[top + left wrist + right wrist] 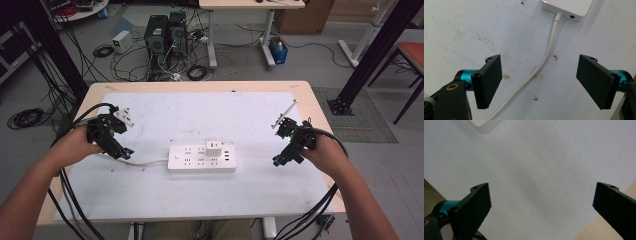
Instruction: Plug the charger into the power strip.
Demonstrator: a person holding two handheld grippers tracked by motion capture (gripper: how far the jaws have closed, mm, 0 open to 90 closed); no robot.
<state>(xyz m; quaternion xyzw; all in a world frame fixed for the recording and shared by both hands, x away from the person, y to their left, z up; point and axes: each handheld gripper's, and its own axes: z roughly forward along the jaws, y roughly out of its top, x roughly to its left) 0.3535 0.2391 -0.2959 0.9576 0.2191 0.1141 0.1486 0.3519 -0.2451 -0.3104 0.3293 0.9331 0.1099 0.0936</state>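
White power strip (201,158) lies mid-mat w/ a white plug block (214,148) in its top row. Left gripper (121,152) sits at its 9 o'clock, jaws spread astride the strip's cord (541,65). Right gripper (276,161) at 3 o'clock, jaws spread, holding nothing, well apart from the strip.

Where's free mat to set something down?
Bare: far strip behind the power strip, and near strip between it and the front edge of the white mat. Crowded: centre, plus left where the cord runs by the left gripper.
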